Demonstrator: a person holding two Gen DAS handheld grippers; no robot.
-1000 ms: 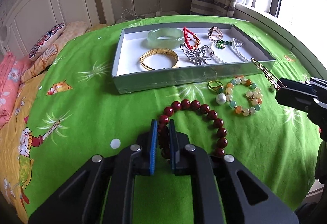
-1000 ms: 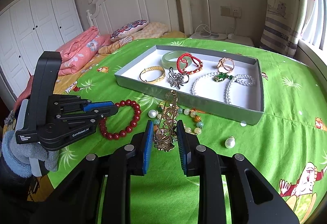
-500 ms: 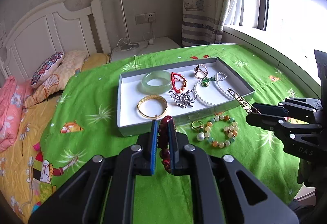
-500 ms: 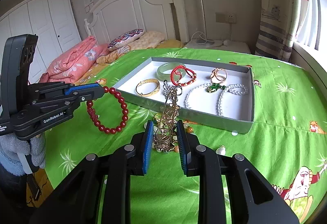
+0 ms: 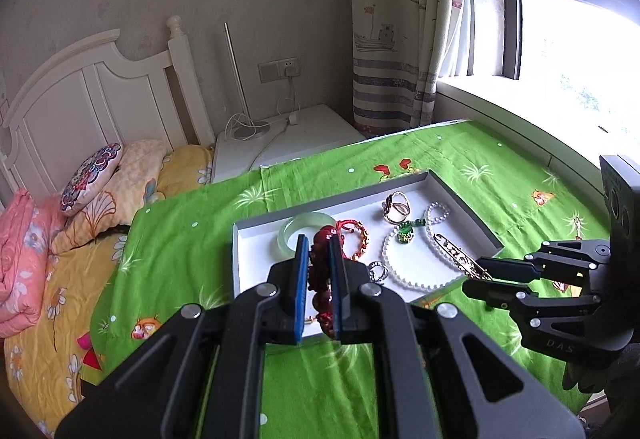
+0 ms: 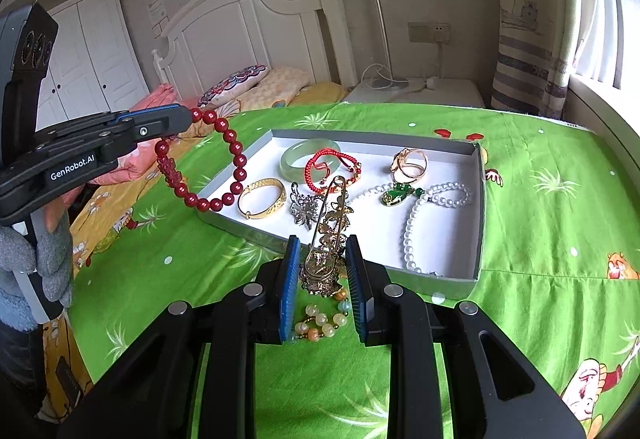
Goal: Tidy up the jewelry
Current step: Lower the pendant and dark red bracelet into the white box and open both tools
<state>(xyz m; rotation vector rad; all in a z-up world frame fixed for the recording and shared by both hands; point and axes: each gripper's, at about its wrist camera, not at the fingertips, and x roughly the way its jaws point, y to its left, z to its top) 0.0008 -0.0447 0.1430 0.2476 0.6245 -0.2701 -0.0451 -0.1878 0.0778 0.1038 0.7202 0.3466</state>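
Note:
My left gripper (image 5: 319,245) is shut on a dark red bead bracelet (image 5: 322,267) and holds it in the air above the near left corner of the grey jewelry box (image 6: 478,223); the bracelet hangs as a loop (image 6: 224,167) in the right wrist view. My right gripper (image 6: 323,251) is shut on a gold brooch pin (image 6: 326,235), held above the box's near edge; it also shows in the left wrist view (image 5: 460,257). The box holds a jade bangle (image 6: 298,155), a gold bangle (image 6: 262,197), a red cord bracelet (image 6: 330,169), a silver brooch (image 6: 304,205), a pearl necklace (image 6: 436,199) and rings (image 6: 410,165).
A pastel bead bracelet (image 6: 320,321) lies on the green sheet (image 6: 560,207) under my right gripper. Pillows (image 5: 92,179) and a white headboard (image 5: 100,99) lie at the far left, a white nightstand (image 5: 288,143) behind, a window (image 5: 572,39) to the right.
My left gripper has lifted the red bead bracelet off the sheet and carried it up toward the box. My right gripper has risen with the gold pin and moved over the box's near edge.

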